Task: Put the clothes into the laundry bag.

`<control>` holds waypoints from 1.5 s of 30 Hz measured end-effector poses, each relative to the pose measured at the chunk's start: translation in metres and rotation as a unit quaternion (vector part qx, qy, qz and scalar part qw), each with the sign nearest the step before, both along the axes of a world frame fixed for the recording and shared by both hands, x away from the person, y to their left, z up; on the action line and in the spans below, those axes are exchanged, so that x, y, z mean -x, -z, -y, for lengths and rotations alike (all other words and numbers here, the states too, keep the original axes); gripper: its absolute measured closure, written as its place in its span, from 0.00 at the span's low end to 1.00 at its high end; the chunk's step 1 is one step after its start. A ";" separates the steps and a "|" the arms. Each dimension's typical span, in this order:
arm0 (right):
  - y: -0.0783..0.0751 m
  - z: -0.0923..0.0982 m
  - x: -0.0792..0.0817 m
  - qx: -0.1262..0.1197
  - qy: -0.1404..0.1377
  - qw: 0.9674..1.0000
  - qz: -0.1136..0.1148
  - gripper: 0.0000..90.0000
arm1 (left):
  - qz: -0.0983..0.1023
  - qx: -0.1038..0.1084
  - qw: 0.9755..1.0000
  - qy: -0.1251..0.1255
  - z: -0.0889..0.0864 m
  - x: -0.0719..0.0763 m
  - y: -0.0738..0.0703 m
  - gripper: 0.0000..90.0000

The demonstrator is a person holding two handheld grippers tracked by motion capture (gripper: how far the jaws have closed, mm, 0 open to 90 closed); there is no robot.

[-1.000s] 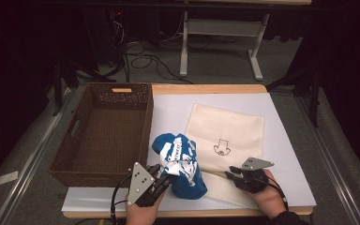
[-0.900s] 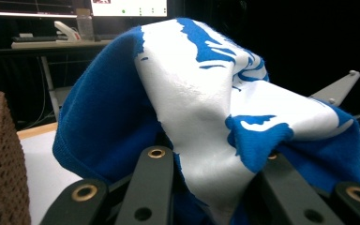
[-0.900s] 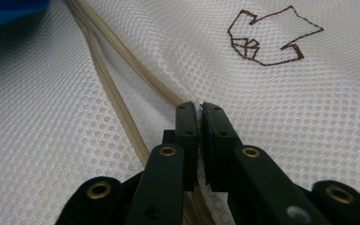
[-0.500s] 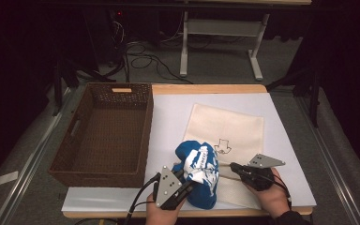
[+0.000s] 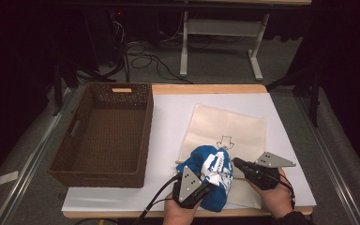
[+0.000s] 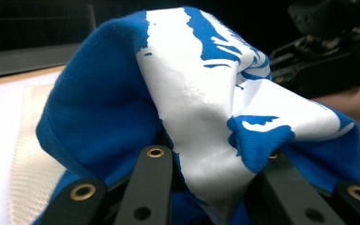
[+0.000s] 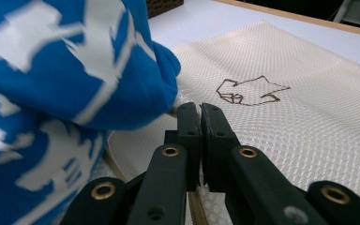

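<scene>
A blue cloth with a white print (image 5: 211, 176) hangs bunched from my left gripper (image 5: 205, 186), which is shut on it at the table's near edge. The left gripper view shows its folds (image 6: 192, 103) draped over both jaws. A cream mesh bag with a small brown drawing (image 5: 225, 136) lies flat on the white mat, partly under the cloth. My right gripper (image 5: 238, 163) is just right of the cloth, above the bag's near part. Its jaws have just been closing and now stand pad to pad (image 7: 200, 108) at the bag's surface (image 7: 281, 140). I see nothing between the pads.
A brown wicker basket (image 5: 77, 161) stands on the left half of the table, beside the white mat (image 5: 168, 126). A wooden table edge (image 5: 206, 89) runs along the back. Cables and a metal frame lie on the dark floor beyond.
My left gripper has carried the blue cloth to the right, onto the bag's near corner. My right gripper has risen a little, and its jaws have come together.
</scene>
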State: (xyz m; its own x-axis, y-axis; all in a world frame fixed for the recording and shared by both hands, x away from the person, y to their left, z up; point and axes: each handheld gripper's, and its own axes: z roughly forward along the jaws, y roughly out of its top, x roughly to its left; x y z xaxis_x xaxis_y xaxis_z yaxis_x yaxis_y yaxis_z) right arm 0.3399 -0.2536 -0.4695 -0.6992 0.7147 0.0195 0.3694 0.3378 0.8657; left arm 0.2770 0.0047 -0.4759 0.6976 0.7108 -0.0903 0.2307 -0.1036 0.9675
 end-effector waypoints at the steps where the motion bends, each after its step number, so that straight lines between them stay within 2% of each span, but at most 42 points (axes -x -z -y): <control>1: 0.000 0.001 0.000 -0.002 0.001 1.000 0.000 0.98 | -0.003 -0.001 1.000 0.000 0.002 -0.001 0.002 0.85; 9: -0.003 0.004 0.000 -0.027 0.007 1.000 0.001 0.98 | -0.019 -0.022 0.999 0.015 0.014 -0.003 0.015 0.84; 14: -0.007 0.004 0.000 -0.034 0.009 0.999 0.008 0.99 | -0.027 -0.048 0.998 0.017 0.020 -0.006 0.017 0.83; 17: -0.010 0.006 0.002 -0.039 0.006 0.999 0.019 0.99 | -0.019 -0.038 0.999 0.014 0.018 -0.006 0.010 0.83; 20: -0.011 0.006 0.003 -0.041 0.006 0.999 0.021 0.99 | -0.008 -0.030 0.999 0.012 0.017 -0.004 0.004 0.83; 22: -0.010 0.006 0.003 -0.040 0.007 0.999 0.018 0.99 | -0.010 -0.027 0.999 0.016 0.016 -0.003 0.004 0.84; 26: -0.010 0.006 0.002 -0.040 0.007 0.999 0.018 0.99 | -0.024 -0.038 0.999 0.028 0.021 -0.003 0.011 0.84; 30: -0.010 0.006 0.002 -0.040 0.009 0.999 0.017 0.99 | -0.045 -0.057 0.997 0.038 0.028 -0.009 0.021 0.83; 32: -0.010 0.006 0.002 -0.041 0.010 0.999 0.018 0.99 | -0.056 -0.055 0.996 0.036 0.032 -0.016 0.023 0.83; 34: -0.011 0.006 0.002 -0.044 0.010 0.999 0.018 0.99 | -0.055 -0.066 0.996 0.030 0.036 -0.023 0.023 0.83; 37: -0.011 0.008 0.002 -0.046 0.011 0.999 0.020 0.99 | -0.068 -0.080 0.994 0.025 0.041 -0.030 0.027 0.82; 40: -0.011 0.010 0.002 -0.053 0.010 0.998 0.018 0.99 | -0.083 -0.099 0.991 0.018 0.047 -0.035 0.036 0.81; 42: -0.011 0.011 0.002 -0.057 0.009 0.998 0.017 0.99 | -0.102 -0.092 0.990 0.018 0.047 -0.038 0.040 0.78; 45: -0.013 0.011 0.003 -0.060 0.009 0.998 0.019 0.99 | -0.108 -0.076 0.991 0.017 0.048 -0.040 0.040 0.69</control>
State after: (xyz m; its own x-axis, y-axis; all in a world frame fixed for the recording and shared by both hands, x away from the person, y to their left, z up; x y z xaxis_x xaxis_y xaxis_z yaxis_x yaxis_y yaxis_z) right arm 0.3370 -0.2649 -0.4566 -0.6885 0.7208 0.0802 0.3408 0.2240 0.9131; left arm 0.3166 -0.0431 -0.5160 0.6974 0.7043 -0.1329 0.4245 -0.2564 0.8684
